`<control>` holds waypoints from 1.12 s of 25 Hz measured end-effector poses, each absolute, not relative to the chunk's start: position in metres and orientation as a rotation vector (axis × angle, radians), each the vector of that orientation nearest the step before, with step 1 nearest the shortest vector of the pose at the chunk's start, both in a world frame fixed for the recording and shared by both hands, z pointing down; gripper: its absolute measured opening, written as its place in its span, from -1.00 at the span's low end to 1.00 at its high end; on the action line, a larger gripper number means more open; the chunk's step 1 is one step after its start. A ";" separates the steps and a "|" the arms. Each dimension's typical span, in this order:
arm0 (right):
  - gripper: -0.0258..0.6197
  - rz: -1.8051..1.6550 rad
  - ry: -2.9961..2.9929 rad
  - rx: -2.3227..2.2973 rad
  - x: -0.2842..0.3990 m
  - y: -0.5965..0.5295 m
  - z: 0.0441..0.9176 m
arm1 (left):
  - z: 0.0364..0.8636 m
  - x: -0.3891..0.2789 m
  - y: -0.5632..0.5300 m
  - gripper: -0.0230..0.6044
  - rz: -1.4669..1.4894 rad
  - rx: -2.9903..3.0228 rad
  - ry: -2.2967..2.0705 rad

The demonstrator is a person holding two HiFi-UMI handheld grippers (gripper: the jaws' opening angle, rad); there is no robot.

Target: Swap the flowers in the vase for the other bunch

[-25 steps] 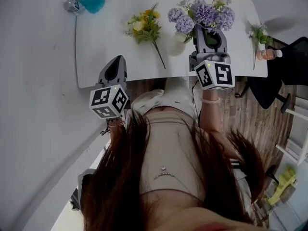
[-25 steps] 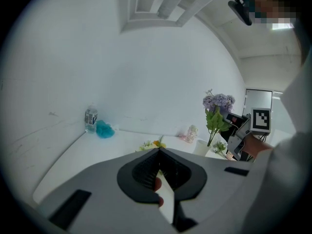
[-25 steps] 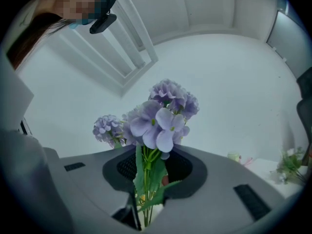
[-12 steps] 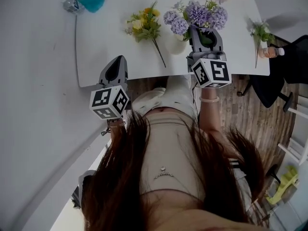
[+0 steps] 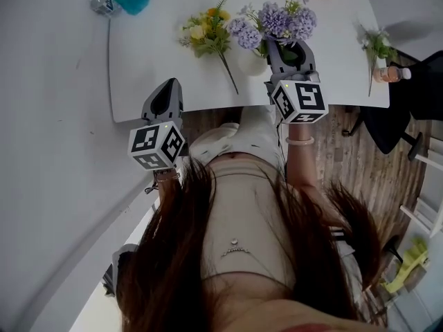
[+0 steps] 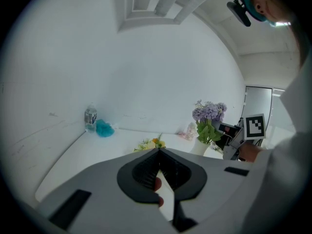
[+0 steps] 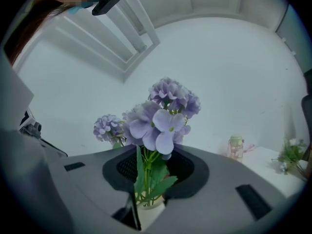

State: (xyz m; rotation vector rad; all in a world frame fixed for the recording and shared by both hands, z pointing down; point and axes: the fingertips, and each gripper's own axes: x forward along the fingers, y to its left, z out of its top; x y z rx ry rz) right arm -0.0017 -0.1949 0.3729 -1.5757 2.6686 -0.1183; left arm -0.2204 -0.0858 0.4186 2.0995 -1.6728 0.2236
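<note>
The bunch of pale purple hydrangea-like flowers with green leaves (image 5: pixel 277 23) is gripped by its stems in the right tool (image 5: pixel 289 49). In the right gripper view the jaws are seen closed against the green stems. The stems run upright, and their lower ends appear to reach into the mouth of the small white round vase (image 5: pixel 250 62), seen directly under the jaws. In the head view the vase stands on the white tabletop (image 5: pixel 152 54) just left of this tool, so the coming move is judged to be a straight vertical one along the stems.

The other bunch, of yellow and orange flowers with a long green stem (image 5: pixel 208 37), lies flat on the tabletop just left of the vase. Its stem points toward the near edge. The left tool (image 6: pixel 159 155) is fully closed on nothing and is held at the near edge, well apart from both bunches.

Compared with a second ago, the right tool and the purple bunch have been carried leftward and farther over the tabletop. The flower heads were then to the right of the vase and are now above it. The left tool and the yellow bunch have not been moved.
</note>
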 end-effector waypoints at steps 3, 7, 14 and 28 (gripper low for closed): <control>-0.56 -0.136 2.690 -1.577 -0.003 -0.195 0.378 | 0.420 -0.217 -0.087 -0.92 0.223 2.107 -1.662; -0.54 -0.164 2.686 -1.587 -0.002 -0.195 0.385 | 0.421 -0.215 -0.088 -0.92 0.223 2.114 -1.652; -0.49 -0.196 2.686 -1.615 -0.001 -0.196 0.390 | 0.420 -0.218 -0.088 -0.92 0.221 2.117 -1.647; -0.31 -0.287 2.668 -1.677 0.010 -0.189 0.393 | 0.419 -0.212 -0.099 -0.92 0.212 2.185 -1.566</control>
